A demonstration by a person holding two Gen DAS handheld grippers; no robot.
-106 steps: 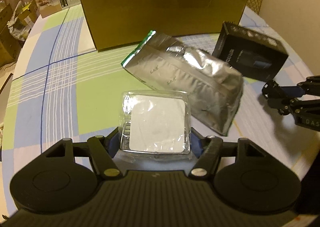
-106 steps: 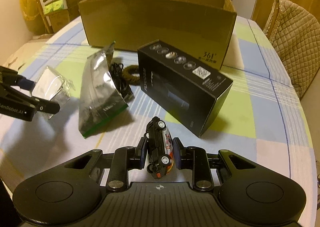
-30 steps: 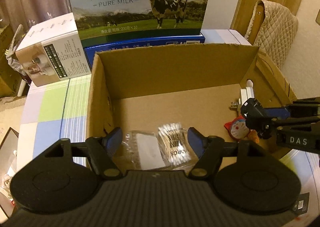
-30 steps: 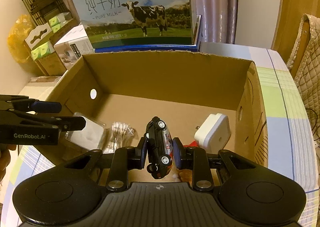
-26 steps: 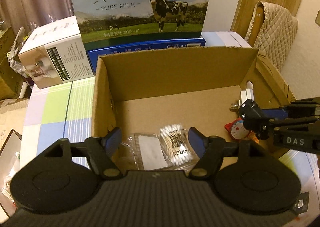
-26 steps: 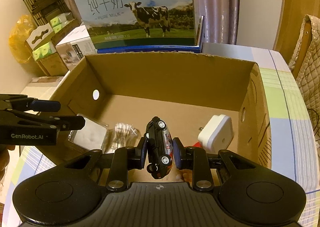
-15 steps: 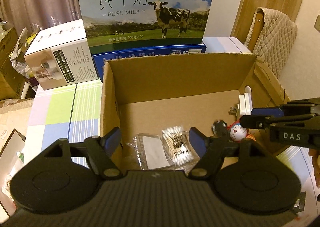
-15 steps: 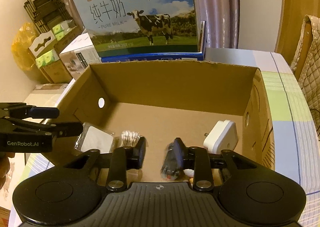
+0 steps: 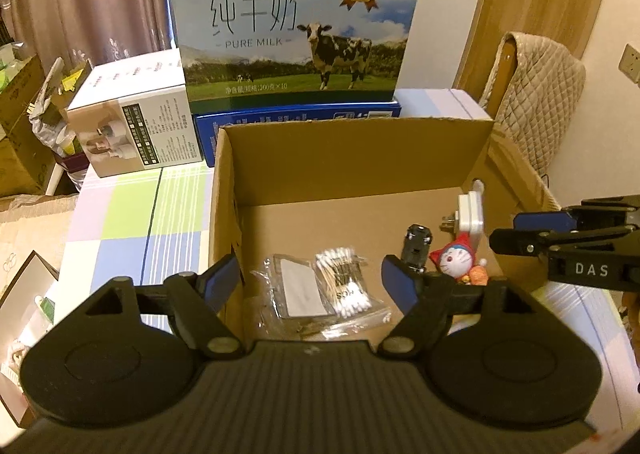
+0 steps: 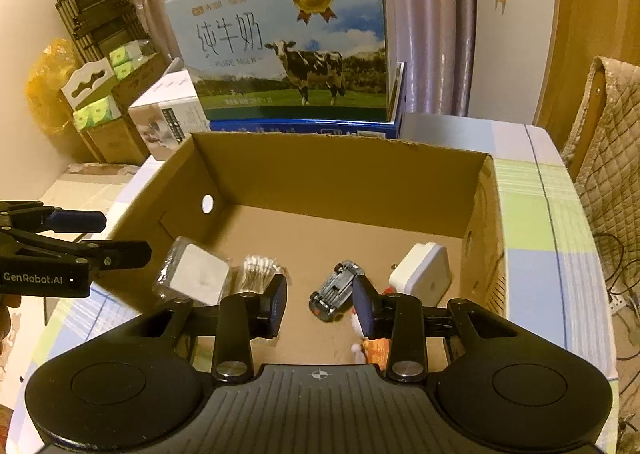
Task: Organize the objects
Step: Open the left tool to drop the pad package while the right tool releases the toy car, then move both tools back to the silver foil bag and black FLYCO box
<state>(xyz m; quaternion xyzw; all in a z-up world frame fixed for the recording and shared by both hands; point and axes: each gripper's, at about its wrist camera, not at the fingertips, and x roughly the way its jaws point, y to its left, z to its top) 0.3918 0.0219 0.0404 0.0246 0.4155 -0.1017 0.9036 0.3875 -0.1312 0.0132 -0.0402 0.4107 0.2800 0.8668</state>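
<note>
Toy car point(image 10: 336, 290) released 0.5 s ago; now lying on its side on the floor of the cardboard box point(image 10: 340, 181), at 12 o'clock from the right gripper point(image 10: 320, 304). Right jaws spread, empty. Left gripper point(image 9: 310, 282) jaws also spread, empty, above the clear packet point(image 9: 300, 290) dropped earlier at 12 o'clock. Both deposits judged complete. White charger point(image 10: 422, 274) and cat figure point(image 9: 456, 260) close at 1–2 o'clock of car. Cotton swabs point(image 9: 344, 280) beside packet. Milk carton point(image 9: 296, 33) behind box, no obstruction.
</note>
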